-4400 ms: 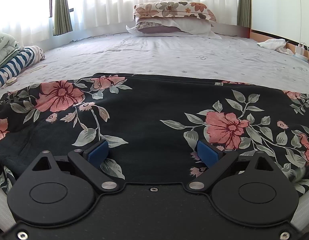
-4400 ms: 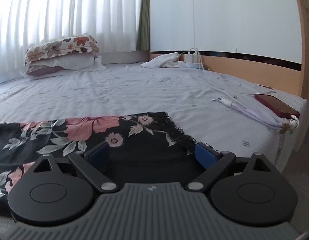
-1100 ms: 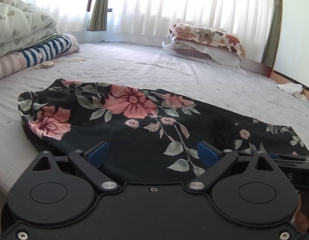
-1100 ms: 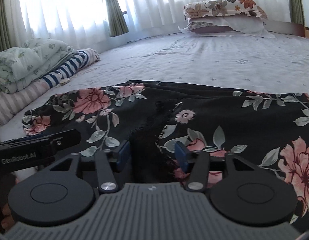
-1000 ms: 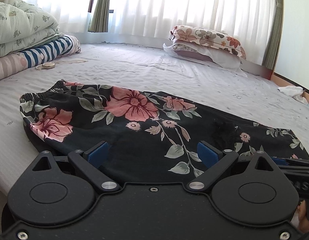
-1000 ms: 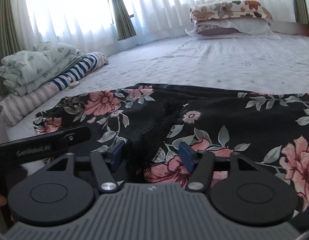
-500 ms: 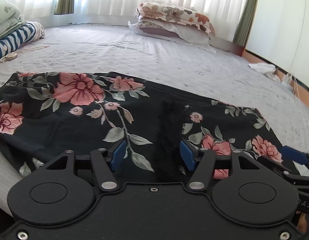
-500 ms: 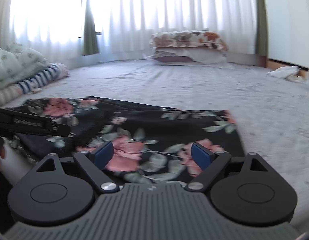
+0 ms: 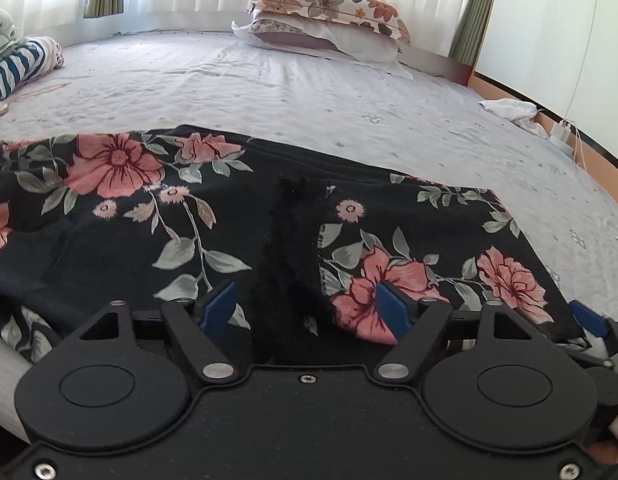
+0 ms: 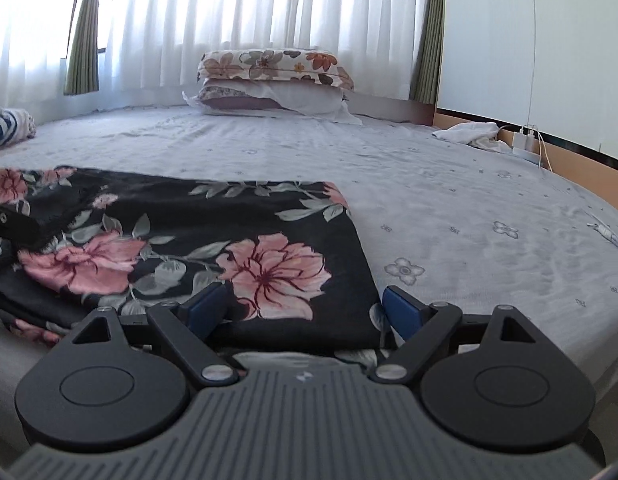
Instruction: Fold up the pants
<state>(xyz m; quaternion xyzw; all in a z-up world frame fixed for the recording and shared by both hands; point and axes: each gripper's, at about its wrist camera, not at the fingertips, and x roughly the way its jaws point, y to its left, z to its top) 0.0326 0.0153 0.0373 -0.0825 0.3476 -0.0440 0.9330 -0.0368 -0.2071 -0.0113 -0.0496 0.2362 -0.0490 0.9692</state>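
Observation:
Black pants with pink flowers [image 9: 189, 208] lie folded across the near edge of the bed, their frayed hem [image 9: 293, 232] resting on top near the middle. My left gripper [image 9: 305, 308] hovers low over that hem at the near edge. Its jaws are opening, and the cloth lies between the blue pads [image 9: 217, 308] without being pressed. In the right wrist view, the pants [image 10: 229, 220] end in a folded right edge. My right gripper [image 10: 305, 312] is open there, straddling the near right corner. Its fingertip [image 9: 587, 318] shows at the left view's right edge.
The pale bed sheet [image 10: 449, 208] stretches away behind and to the right of the pants. Stacked pillows [image 10: 273, 80] lie by the curtains, and striped bedding [image 9: 17, 68] lies far left. A white cloth [image 10: 469, 132] and a charger with cable [image 10: 527, 140] sit along the right wall.
Both grippers moved right along the pants. The left one narrowed over the hem, then widened again. The right one let go of the cloth, opened wide and now sits at the right corner.

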